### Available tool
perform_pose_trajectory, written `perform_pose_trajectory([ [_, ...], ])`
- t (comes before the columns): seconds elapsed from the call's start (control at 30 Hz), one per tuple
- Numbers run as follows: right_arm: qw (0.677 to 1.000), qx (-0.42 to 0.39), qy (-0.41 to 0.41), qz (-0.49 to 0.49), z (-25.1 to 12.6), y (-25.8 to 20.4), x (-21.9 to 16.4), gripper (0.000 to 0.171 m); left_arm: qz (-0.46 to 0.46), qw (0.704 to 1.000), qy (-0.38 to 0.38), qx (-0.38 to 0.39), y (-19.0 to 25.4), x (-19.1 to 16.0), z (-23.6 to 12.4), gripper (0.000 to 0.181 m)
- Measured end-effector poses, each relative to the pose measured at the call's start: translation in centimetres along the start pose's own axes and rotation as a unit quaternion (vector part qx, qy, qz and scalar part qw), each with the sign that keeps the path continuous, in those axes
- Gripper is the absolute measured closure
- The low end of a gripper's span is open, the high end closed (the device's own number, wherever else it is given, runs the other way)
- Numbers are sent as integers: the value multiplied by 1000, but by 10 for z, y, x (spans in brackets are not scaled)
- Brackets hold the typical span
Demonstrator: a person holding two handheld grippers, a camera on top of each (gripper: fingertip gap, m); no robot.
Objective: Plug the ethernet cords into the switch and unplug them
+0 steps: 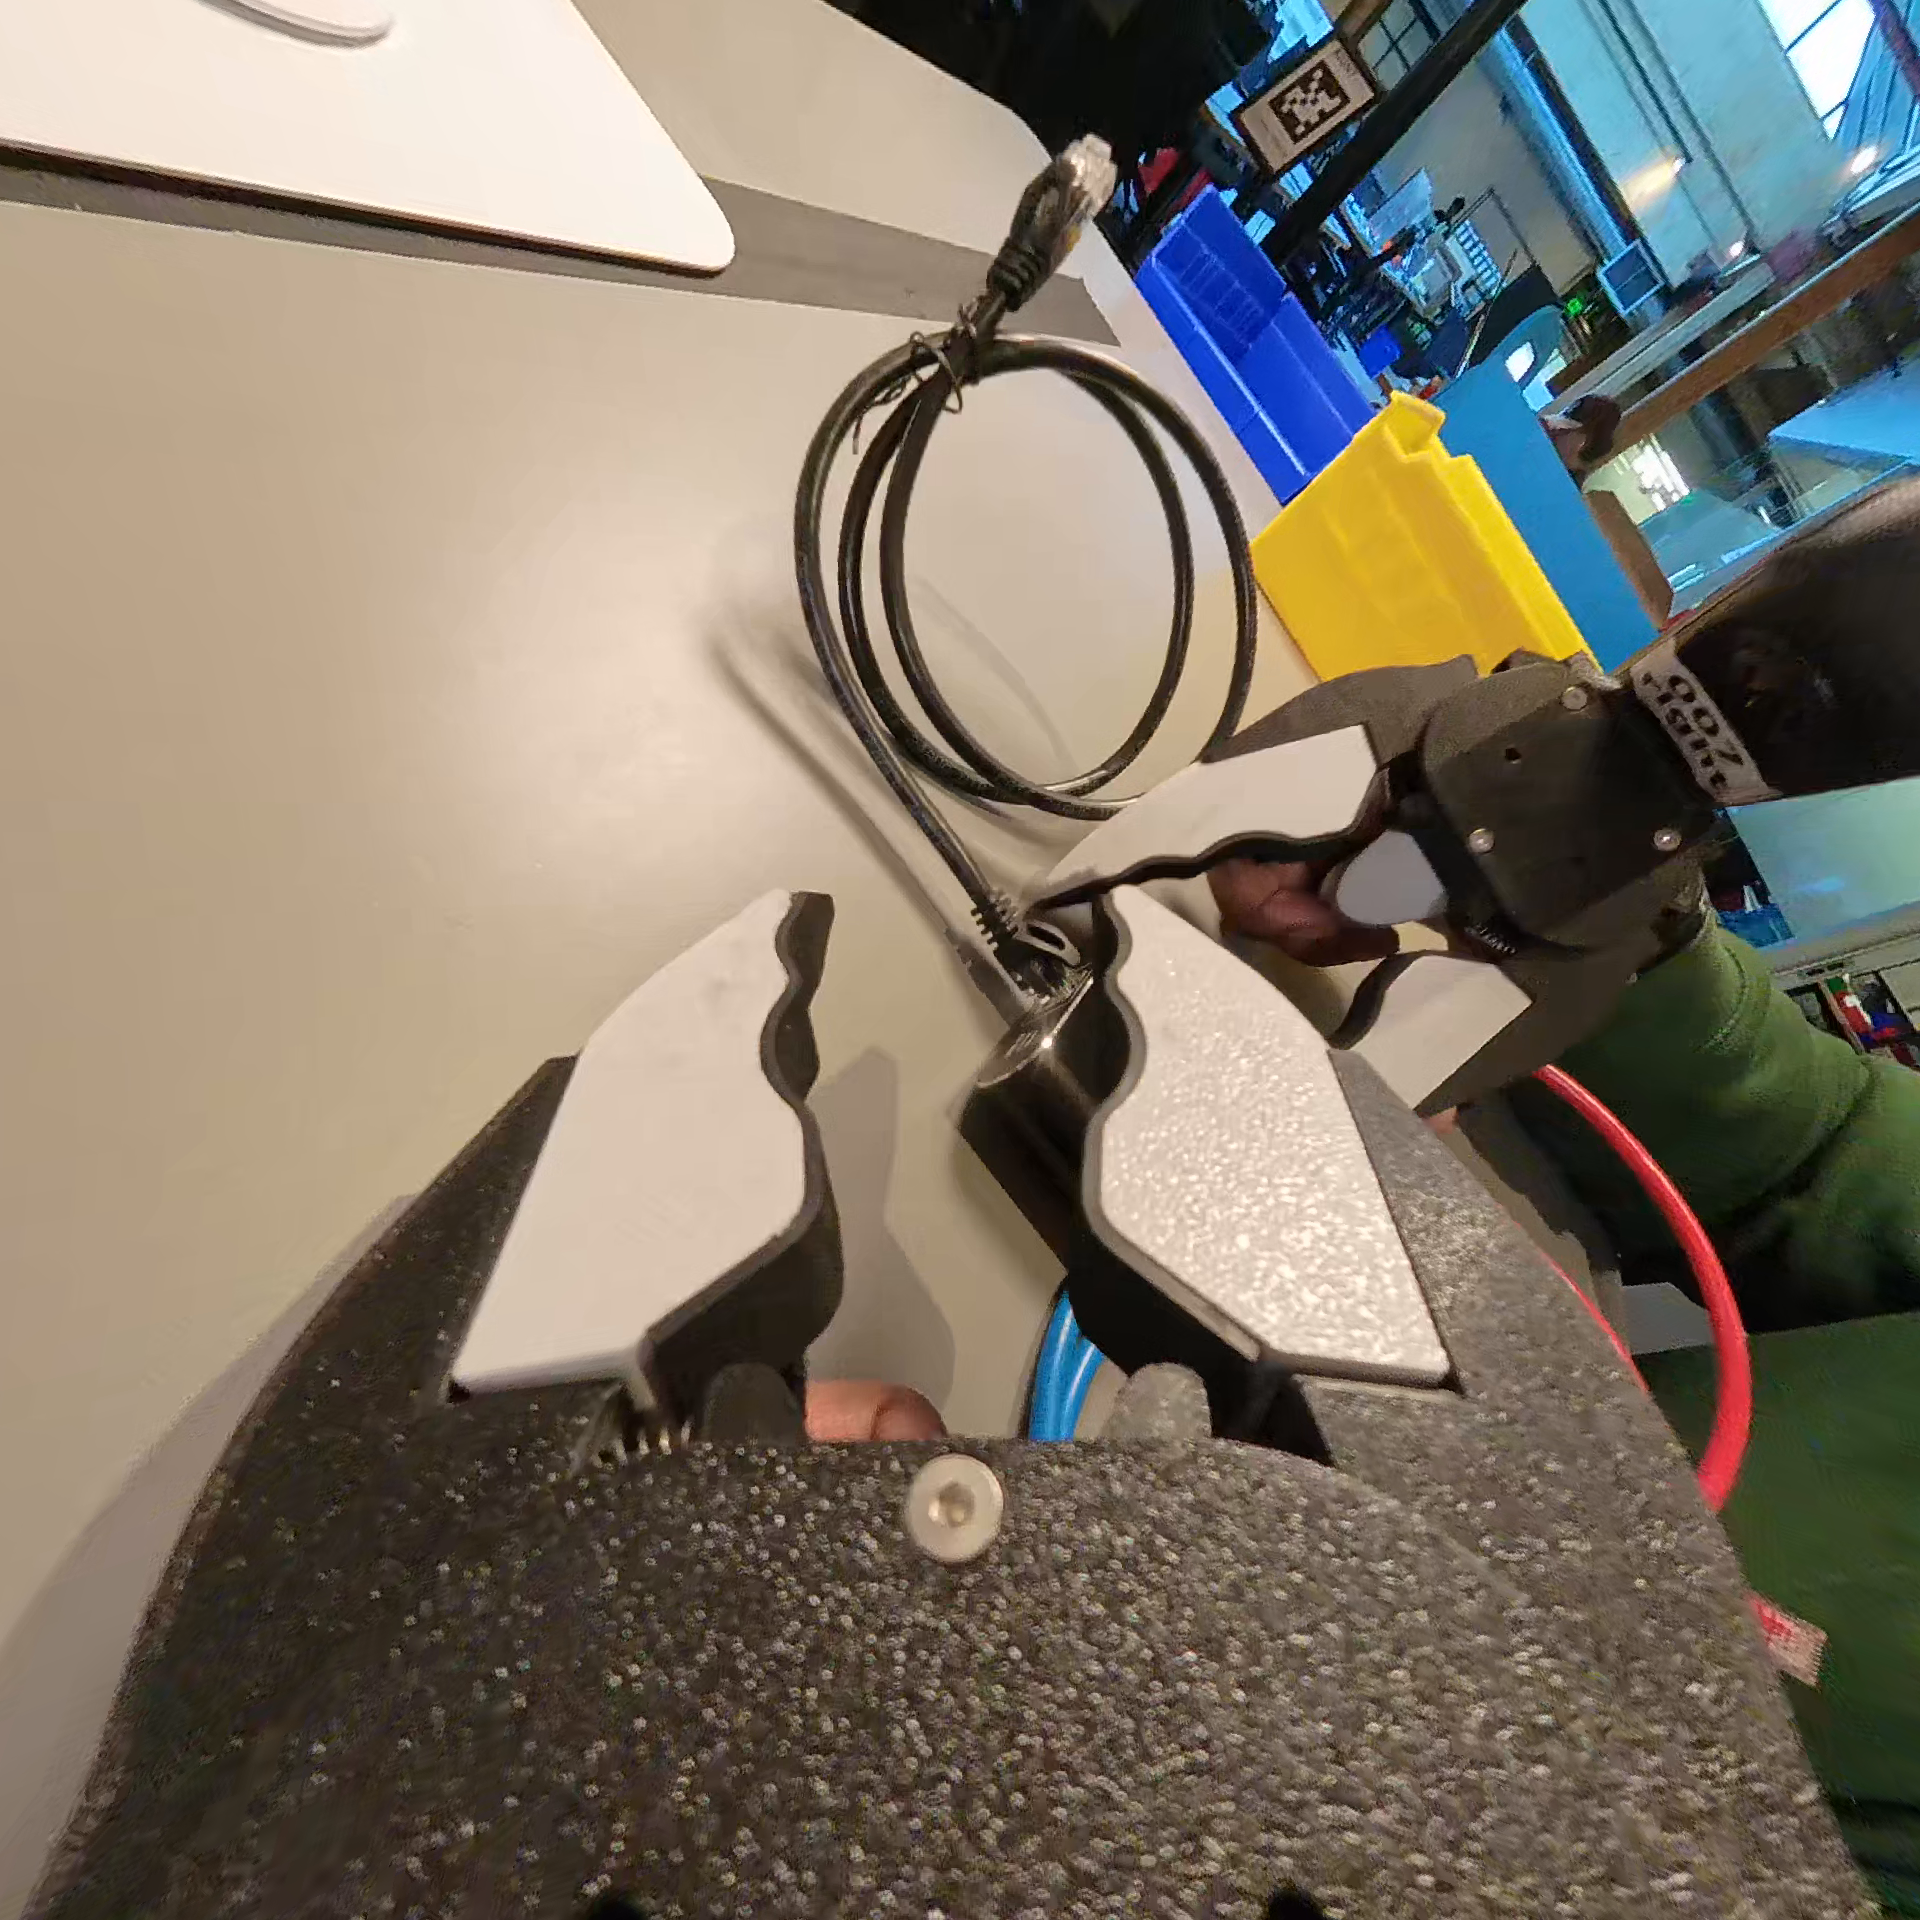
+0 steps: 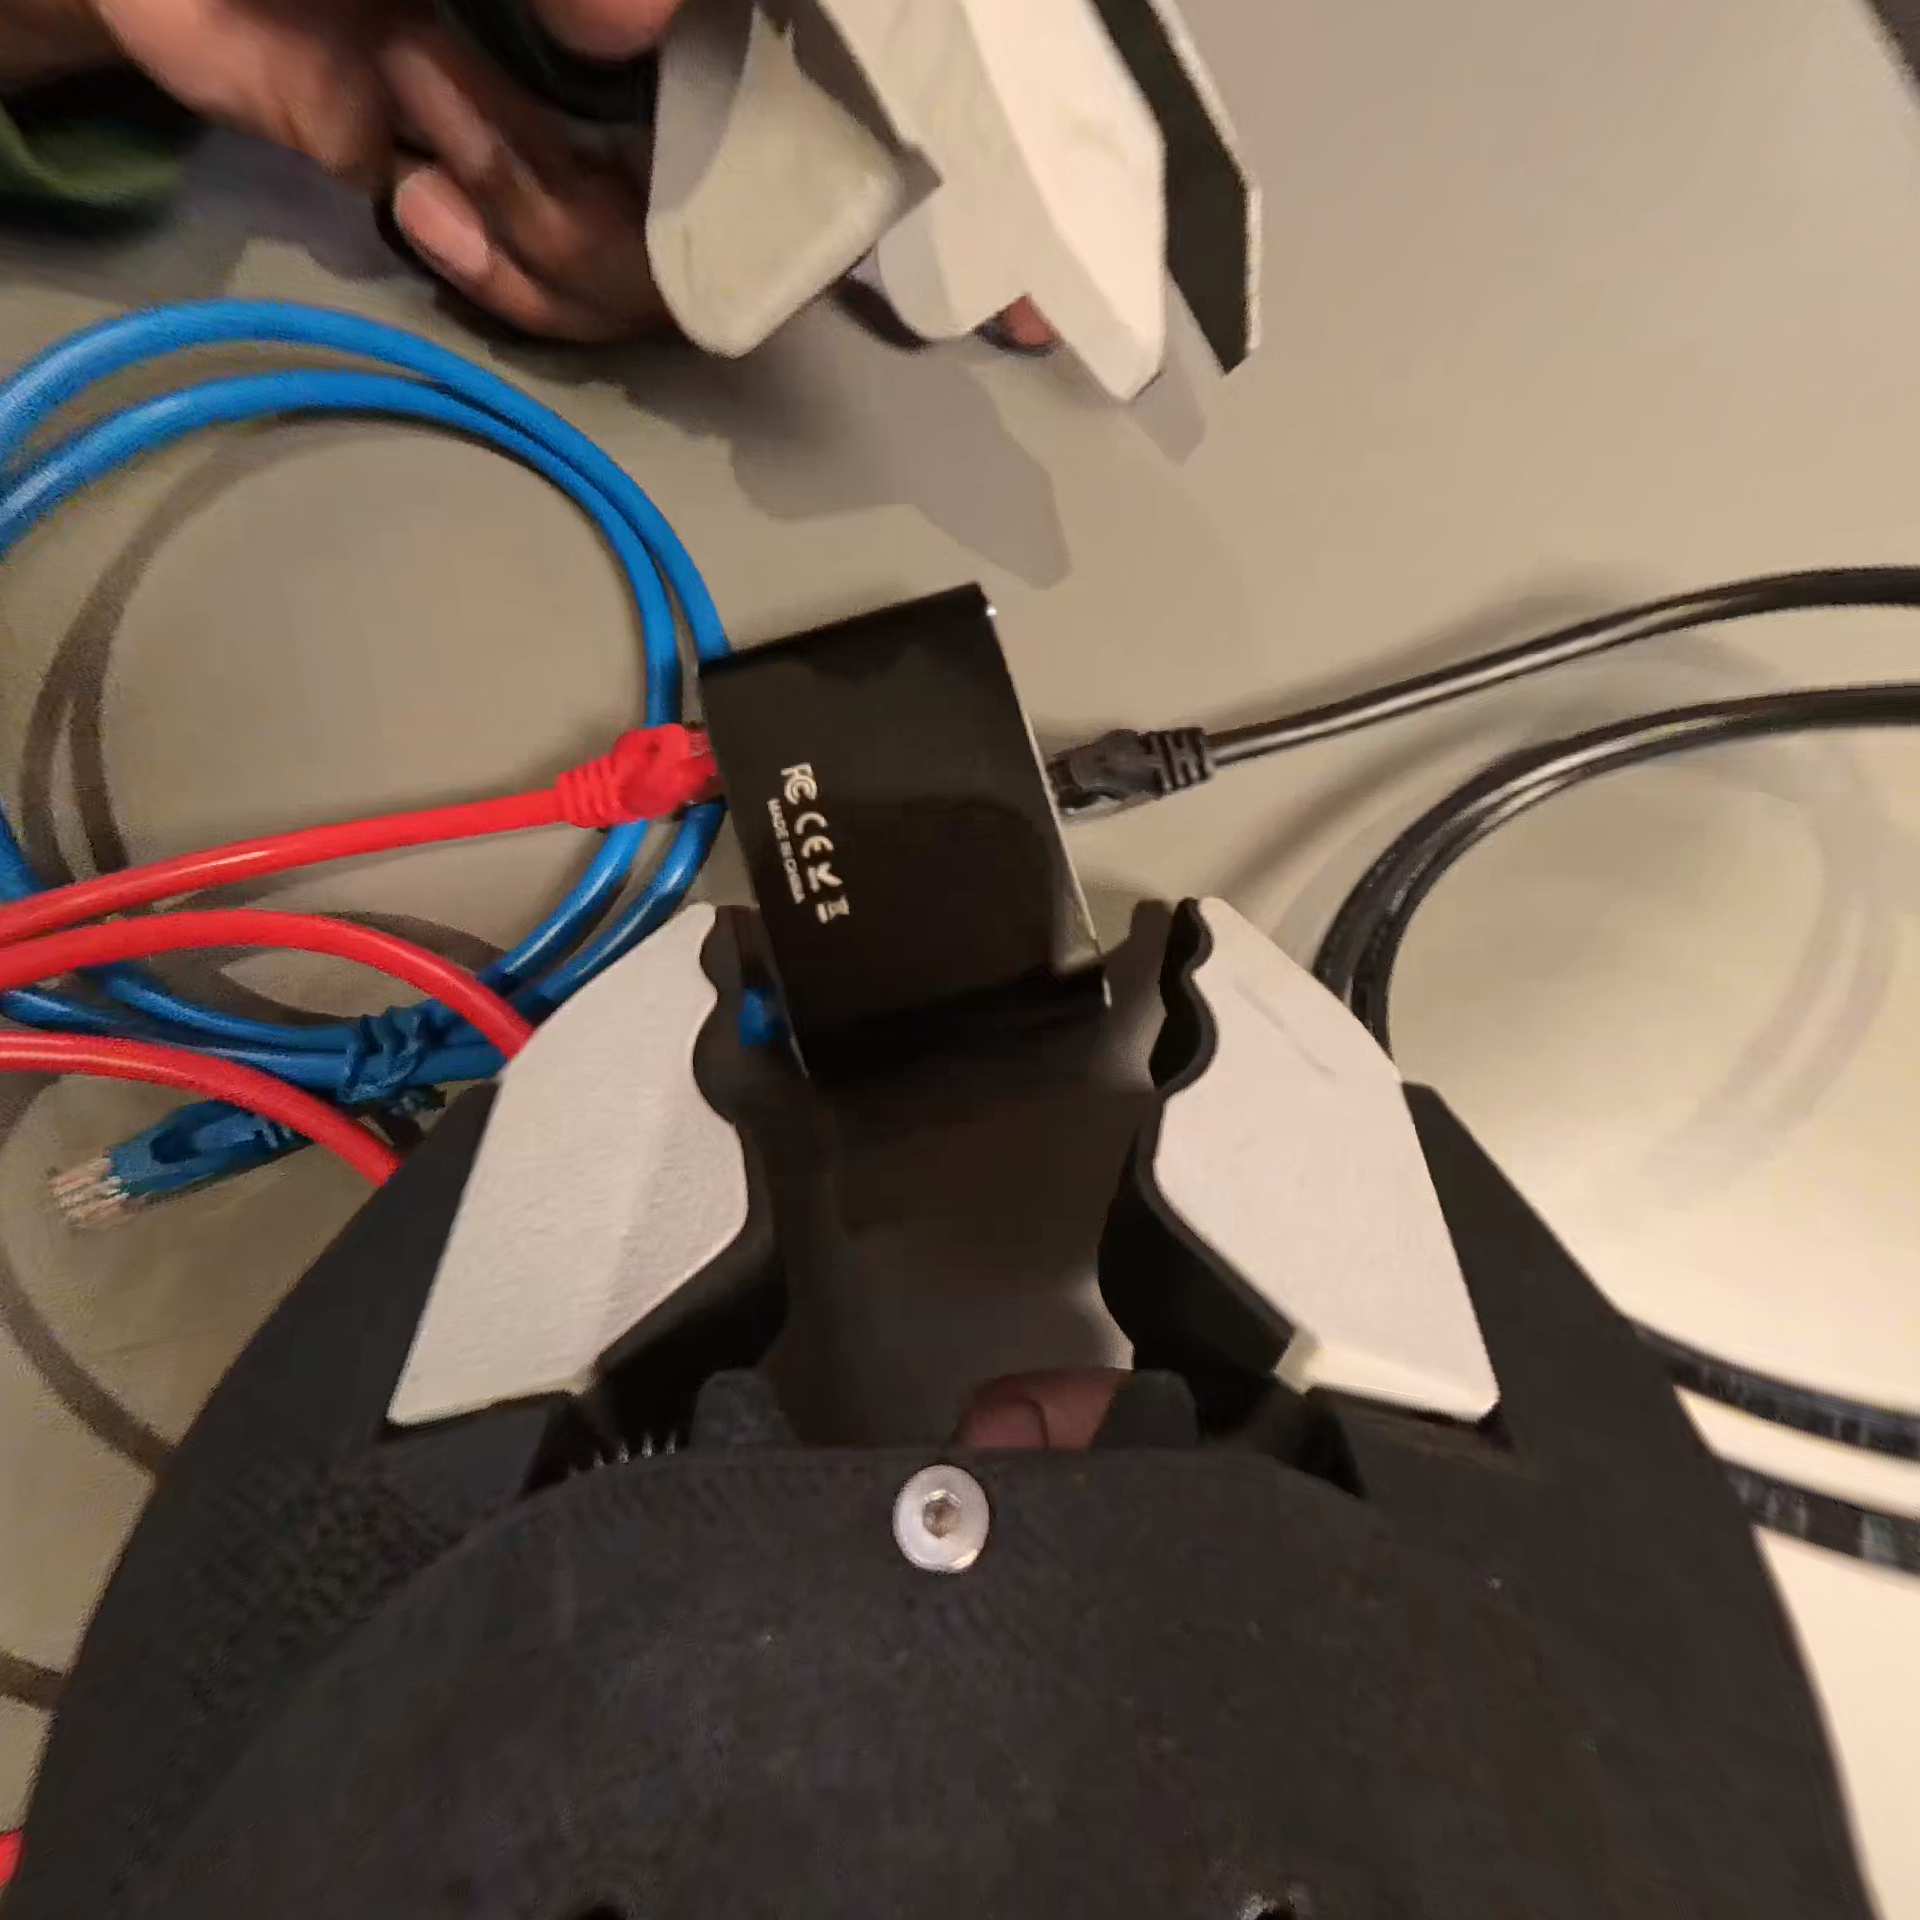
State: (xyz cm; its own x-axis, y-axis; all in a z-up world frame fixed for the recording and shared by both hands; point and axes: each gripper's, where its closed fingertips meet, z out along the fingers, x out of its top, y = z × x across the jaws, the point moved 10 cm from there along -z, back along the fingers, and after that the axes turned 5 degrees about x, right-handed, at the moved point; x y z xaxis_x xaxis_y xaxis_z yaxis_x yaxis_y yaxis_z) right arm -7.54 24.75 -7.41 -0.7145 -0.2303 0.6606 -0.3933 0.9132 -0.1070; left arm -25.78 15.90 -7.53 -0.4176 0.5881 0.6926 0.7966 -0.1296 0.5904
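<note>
The black switch (image 2: pixel 904 821) lies on the grey table (image 2: pixel 1455 312), marked side up. My right gripper (image 2: pixel 945 925) is shut on its near end, one finger on each side. A red cord (image 2: pixel 312 842) is plugged into the switch's left side. A blue cord (image 2: pixel 468 416) loops beside it, with one blue plug at my left finger and a loose one (image 2: pixel 156 1164) on the table. The black cord (image 2: pixel 1558 665) has its plug (image 2: pixel 1127 774) at the switch's right side. I cannot tell if it is fully seated. My left gripper (image 1: pixel 961 925) is open and empty, just over that plug (image 1: pixel 1003 930).
The black cord's coil (image 1: pixel 1039 571) lies ahead, its free plug (image 1: pixel 1070 187) near the table's far edge. A white board (image 1: pixel 364 125) lies at the back left. Yellow (image 1: pixel 1403 551) and blue bins (image 1: pixel 1247 312) stand beyond the edge. A green sleeve (image 1: pixel 1714 1143) is at the right. There is about 9 cm between the tips of the two grippers.
</note>
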Motion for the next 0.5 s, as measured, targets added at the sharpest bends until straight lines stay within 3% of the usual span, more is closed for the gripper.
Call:
perform_pose_trajectory([
  [0.03,1000,1,-14,-8,4,-1,1,97,2,1000,-2,-1,1,0,0,130],
  [0.13,999,-6,-18,-26,8,-6,6,108,8,1000,-18,-7,4,-3,3,130],
  [0.5,988,-111,63,-84,3,-19,2,109,14,998,-45,-36,8,-7,5,129],
])
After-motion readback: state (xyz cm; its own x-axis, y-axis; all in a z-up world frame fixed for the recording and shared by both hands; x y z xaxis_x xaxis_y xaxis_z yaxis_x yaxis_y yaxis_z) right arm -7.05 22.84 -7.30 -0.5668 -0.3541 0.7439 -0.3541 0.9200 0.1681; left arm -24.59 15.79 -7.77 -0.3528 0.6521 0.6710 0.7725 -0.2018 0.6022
